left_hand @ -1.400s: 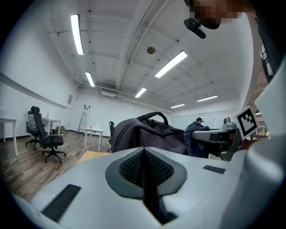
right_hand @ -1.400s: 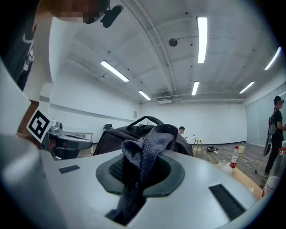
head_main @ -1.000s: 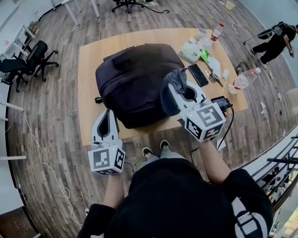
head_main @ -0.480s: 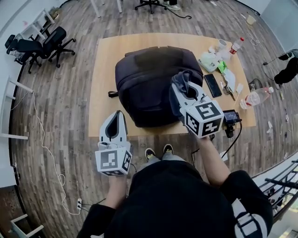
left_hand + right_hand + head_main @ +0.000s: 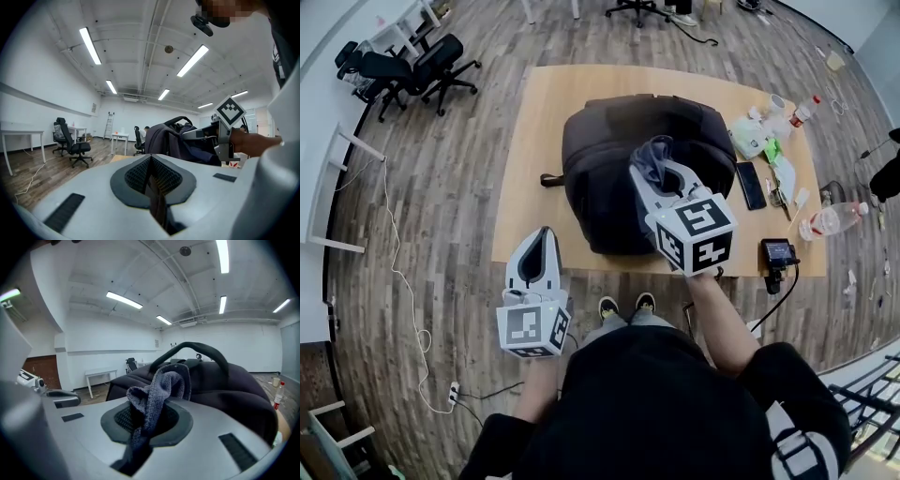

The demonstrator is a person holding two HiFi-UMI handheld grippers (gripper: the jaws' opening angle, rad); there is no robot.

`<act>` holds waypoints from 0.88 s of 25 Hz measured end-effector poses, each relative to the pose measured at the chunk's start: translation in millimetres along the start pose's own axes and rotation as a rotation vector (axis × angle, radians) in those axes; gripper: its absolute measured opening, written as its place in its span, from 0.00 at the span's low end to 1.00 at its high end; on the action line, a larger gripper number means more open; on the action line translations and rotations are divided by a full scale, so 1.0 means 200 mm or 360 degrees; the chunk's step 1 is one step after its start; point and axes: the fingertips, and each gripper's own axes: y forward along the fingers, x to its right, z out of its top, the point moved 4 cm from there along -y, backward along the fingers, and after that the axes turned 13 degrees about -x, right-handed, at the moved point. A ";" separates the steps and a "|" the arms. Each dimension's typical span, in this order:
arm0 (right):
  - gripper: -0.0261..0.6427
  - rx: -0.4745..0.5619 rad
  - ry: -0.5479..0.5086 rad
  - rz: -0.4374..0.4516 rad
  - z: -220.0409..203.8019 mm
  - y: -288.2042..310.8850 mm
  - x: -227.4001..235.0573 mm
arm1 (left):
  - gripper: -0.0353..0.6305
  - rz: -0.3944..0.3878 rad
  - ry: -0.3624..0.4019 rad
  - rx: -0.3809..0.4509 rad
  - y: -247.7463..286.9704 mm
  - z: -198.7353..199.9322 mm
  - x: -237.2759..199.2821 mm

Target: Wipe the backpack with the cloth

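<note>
Backpack (image 5: 600, 159) at frame centre on the table (image 5: 534, 141), middle partly hidden behind the right gripper (image 5: 643, 174), jaws clamped on the grey cloth (image 5: 656, 150), shifted inward from its right edge a second ago; left gripper (image 5: 541, 234) lower left, jaws together and empty, closure plain only in its own view.

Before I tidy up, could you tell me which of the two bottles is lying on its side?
The clear bottle at the right edge of the table; the red-capped bottle stands upright.

Black short-sleeved top (image 5: 656, 412), white sleeve print (image 5: 802, 450)
</note>
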 end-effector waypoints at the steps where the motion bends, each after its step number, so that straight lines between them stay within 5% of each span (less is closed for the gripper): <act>1: 0.11 0.0018 0.0017 0.0045 0.03 0.02 -0.03 | 0.08 0.0017 -0.0003 0.0000 -0.01 0.00 -0.01; 12: 0.11 0.0135 -0.0145 0.0365 0.24 0.09 -0.41 | 0.08 0.0121 -0.0051 -0.0004 -0.08 -0.02 -0.08; 17: 0.11 0.0053 -0.0327 0.0253 0.23 0.08 -0.40 | 0.08 0.0053 -0.0030 -0.0006 -0.02 0.01 0.01; 22: 0.11 -0.0117 -0.0412 -0.0053 0.18 0.05 -0.17 | 0.08 -0.0040 0.0006 -0.0018 0.07 0.04 0.12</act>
